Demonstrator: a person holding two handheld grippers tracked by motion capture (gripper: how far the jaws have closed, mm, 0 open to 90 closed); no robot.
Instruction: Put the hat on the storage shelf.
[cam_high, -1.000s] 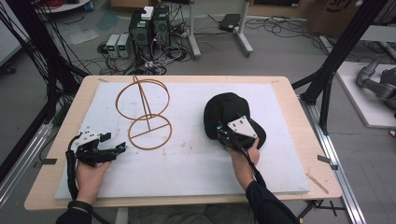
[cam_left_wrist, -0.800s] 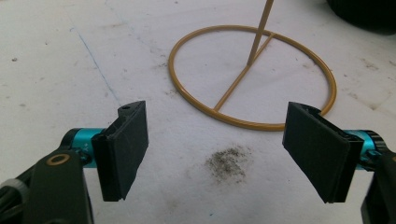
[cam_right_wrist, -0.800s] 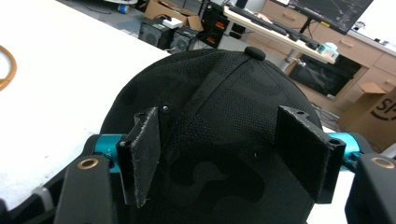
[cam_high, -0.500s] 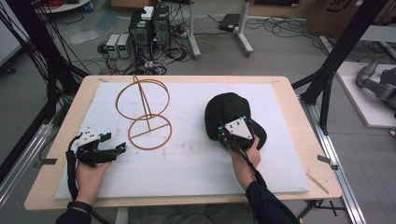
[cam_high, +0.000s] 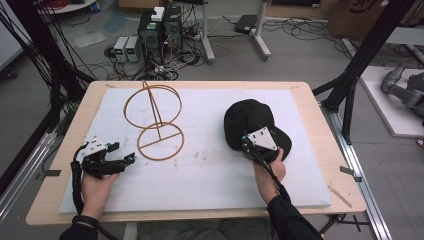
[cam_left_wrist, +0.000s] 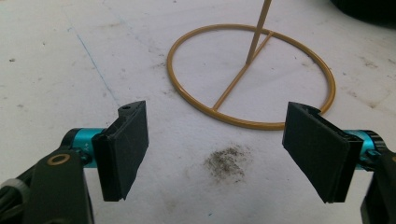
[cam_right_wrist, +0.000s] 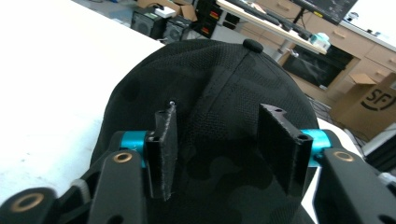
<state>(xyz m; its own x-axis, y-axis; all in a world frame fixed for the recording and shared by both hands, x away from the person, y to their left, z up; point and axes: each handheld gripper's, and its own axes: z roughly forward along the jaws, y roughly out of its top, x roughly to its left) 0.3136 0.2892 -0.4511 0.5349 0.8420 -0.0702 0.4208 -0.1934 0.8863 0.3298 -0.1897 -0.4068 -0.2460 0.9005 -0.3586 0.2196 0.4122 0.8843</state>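
A black cap (cam_high: 247, 117) lies on the right half of the white board, its brim toward the person. My right gripper (cam_high: 257, 137) sits over the brim end; in the right gripper view the cap (cam_right_wrist: 219, 74) lies under and between the jaws of my right gripper (cam_right_wrist: 217, 128), which stand apart with a gap, open. A gold wire hat stand (cam_high: 155, 120) stands upright left of centre. My left gripper (cam_high: 122, 151) rests low at the front left, pointing at the stand. In the left gripper view my left gripper (cam_left_wrist: 217, 140) is open wide just short of the stand's base ring (cam_left_wrist: 232, 87).
A white foam board (cam_high: 210, 175) covers the wooden table (cam_high: 320, 115). A dark smudge (cam_left_wrist: 226, 161) marks the board between the left jaws. Black frame posts (cam_high: 360, 65) stand at both sides, and computers and cables (cam_high: 160, 35) lie on the floor beyond the far edge.
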